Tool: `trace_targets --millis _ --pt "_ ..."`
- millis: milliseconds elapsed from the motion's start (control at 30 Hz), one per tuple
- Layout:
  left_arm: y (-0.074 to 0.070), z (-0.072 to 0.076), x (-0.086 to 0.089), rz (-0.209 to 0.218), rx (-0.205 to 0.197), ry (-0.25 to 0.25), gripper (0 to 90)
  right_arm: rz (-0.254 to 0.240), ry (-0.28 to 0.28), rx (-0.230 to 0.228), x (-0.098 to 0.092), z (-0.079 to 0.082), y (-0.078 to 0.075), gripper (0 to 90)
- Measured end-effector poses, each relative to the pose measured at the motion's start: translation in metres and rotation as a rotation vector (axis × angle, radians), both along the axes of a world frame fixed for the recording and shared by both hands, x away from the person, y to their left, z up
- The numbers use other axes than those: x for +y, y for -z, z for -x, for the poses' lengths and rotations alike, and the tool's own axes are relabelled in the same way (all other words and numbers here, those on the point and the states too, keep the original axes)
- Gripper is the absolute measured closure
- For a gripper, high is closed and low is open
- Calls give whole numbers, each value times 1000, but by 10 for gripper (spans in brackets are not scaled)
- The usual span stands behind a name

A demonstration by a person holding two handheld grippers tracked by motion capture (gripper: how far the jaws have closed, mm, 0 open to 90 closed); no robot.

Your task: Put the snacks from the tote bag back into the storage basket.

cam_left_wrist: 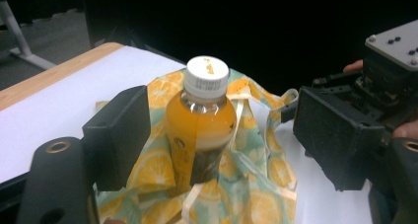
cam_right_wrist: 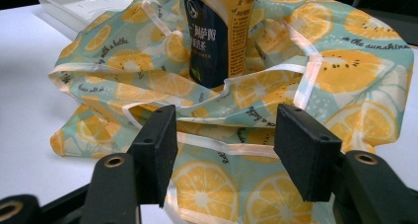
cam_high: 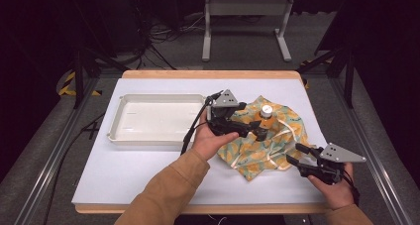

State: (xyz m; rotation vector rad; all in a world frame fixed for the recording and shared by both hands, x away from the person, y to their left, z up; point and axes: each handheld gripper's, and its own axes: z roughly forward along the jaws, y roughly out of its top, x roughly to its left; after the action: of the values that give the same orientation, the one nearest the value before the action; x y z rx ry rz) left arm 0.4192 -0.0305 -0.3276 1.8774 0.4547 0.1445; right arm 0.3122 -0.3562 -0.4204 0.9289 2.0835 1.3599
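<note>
Bottle [cam_left_wrist: 204, 120] upright between left claw's [cam_high: 251, 129] open jaws, untouched | bag [cam_right_wrist: 296, 86] crumpled around bottle, its edge just ahead of right claw [cam_right_wrist: 224, 150], jaws open, holding nothing

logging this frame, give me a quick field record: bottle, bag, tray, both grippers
bottle: upright, white cap, orange drink, standing in the bag
bag: lemon print, slumped open around the bottle on the table
tray: white, left of the bag
left gripper: open, jaws either side of the bottle, not pressing it
right gripper: open, at the bag's near edge, holding nothing
</note>
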Motion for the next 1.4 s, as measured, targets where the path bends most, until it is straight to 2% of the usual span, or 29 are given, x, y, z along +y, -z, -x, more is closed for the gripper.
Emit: trace_targets --millis 167,333,433,500,667,1000,1100,1300,1400 --pt "2 -7 -8 29 16 10 219 -5 1 3 -1 0 2 430" --pt "8 -17 -17 5 0 -2 219 -9 5 5 -2 0 2 428" --pt "10 -20 -20 8 6 -1 219 -8 7 15 -2 0 3 429" --pt "10 -22 -22 5 -4 7 219 -9 9 19 -2 -1 4 429" --pt "13 -23 -32 -2 -22 30 265 -19 6 26 -3 -1 4 432" --pt "22 -31 -40 14 -15 27 301 -21 2 35 -4 -2 5 438" --pt "23 -31 -44 8 -37 23 329 -23 -4 36 -3 -2 5 438" --pt "25 -30 -46 17 -40 19 401 -26 -12 35 -2 -1 5 439" --pt "26 -30 -48 3 -50 15 412 -31 -12 37 -3 -1 5 440"
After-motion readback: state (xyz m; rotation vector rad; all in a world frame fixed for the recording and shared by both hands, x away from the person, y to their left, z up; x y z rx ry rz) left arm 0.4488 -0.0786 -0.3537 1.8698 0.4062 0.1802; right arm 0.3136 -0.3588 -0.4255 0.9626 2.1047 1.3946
